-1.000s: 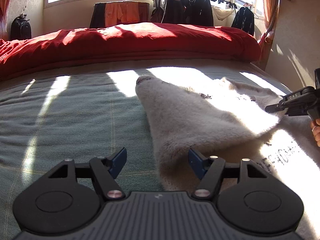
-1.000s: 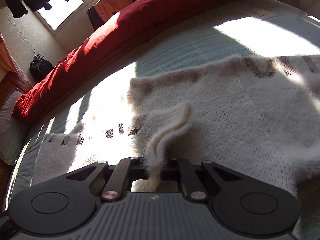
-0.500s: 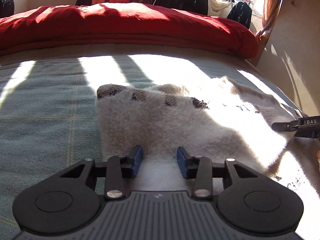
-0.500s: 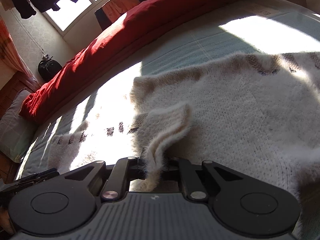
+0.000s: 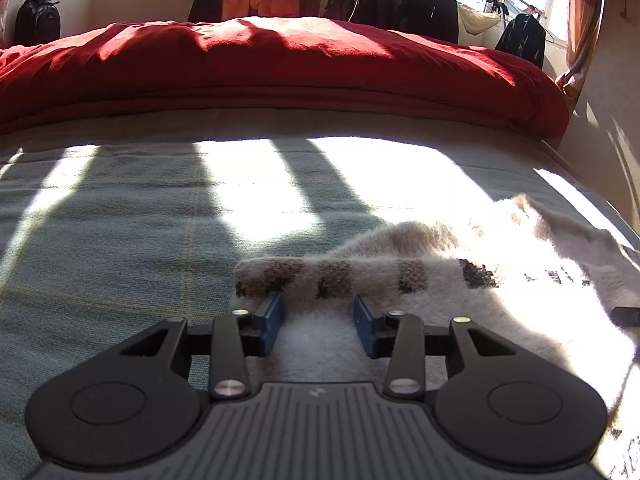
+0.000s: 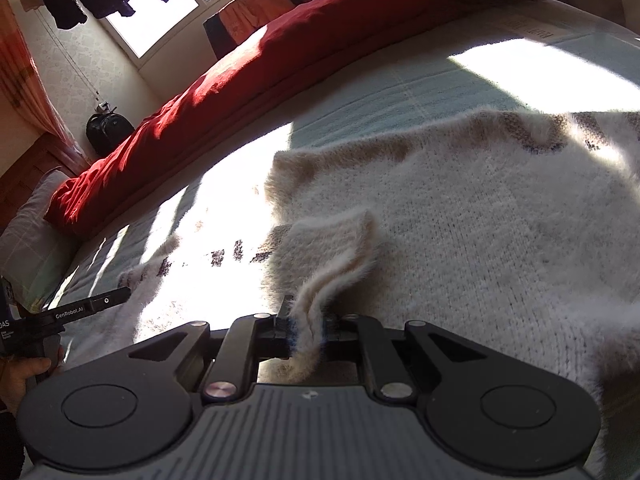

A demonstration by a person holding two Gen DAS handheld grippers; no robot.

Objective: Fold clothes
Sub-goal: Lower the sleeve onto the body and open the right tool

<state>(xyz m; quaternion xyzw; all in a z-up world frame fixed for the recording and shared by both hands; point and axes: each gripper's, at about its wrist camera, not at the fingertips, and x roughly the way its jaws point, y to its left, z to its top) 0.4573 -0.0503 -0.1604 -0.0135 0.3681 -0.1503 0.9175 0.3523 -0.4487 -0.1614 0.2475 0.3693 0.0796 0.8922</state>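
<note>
A fuzzy cream sweater (image 6: pixel 500 220) with dark patterned bands lies spread on the bed. Its sleeve cuff (image 5: pixel 332 276), banded brown and black, rests right at the tips of my left gripper (image 5: pixel 319 314). The blue pads (image 5: pixel 274 314) stand partly apart, flat fabric showing between them and no visible pinch. My right gripper (image 6: pixel 306 328) is shut on a raised fold of the sweater's edge (image 6: pixel 332 248), which stands up from the jaws. The left gripper's finger (image 6: pixel 102 302) and a hand (image 6: pixel 24 368) show at the left of the right wrist view.
The bed has a pale green checked cover (image 5: pixel 120 240). A red duvet (image 5: pixel 260 68) is rolled along the far side, with a pillow (image 6: pixel 28 240) at one end. Dark clothes hang on a rail (image 5: pixel 432 0) by the window. A wall (image 5: pixel 608 120) borders the right.
My left gripper narrowed its jaws and slid along the sleeve, so the banded cuff now sits at its fingertips. The right gripper kept its hold on the fold and barely moved.
</note>
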